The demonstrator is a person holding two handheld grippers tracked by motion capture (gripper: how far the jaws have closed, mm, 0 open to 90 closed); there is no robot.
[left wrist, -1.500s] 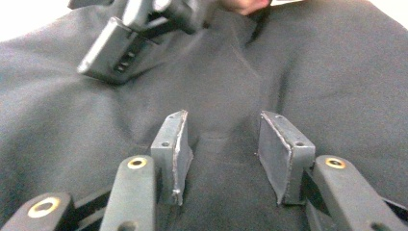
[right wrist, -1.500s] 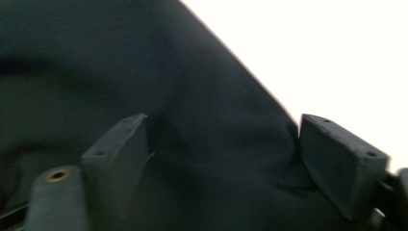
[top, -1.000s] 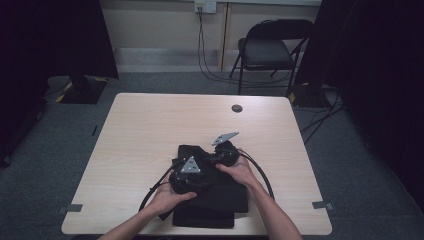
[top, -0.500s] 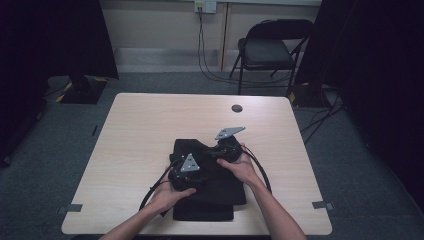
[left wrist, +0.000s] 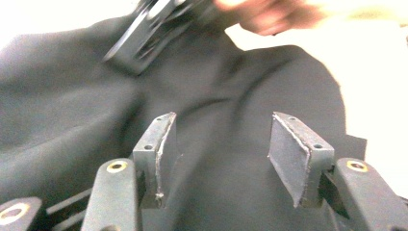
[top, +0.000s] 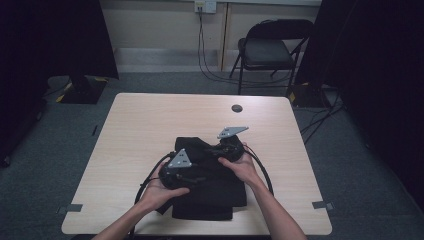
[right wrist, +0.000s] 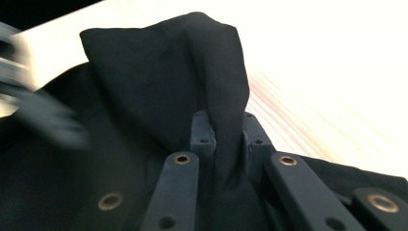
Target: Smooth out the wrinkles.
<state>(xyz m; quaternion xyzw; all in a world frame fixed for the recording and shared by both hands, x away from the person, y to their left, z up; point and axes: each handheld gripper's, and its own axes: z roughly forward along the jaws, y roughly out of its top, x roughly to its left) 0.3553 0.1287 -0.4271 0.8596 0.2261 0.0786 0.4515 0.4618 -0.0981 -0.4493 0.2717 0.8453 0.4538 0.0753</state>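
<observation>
Black cloth (right wrist: 192, 72) is pinched in the right claw (right wrist: 226, 139); the left claw (left wrist: 219, 154) gapes above it.

a pale wood desk (top: 150, 130) with rounded corners stands on grey carpet. a black cloth (top: 210, 195) lies on it, bunched and partly folded, toward the near edge. a small dark round disc (top: 236, 108) sits well beyond the cloth, near the far edge. the wood around the cloth is bare.
</observation>
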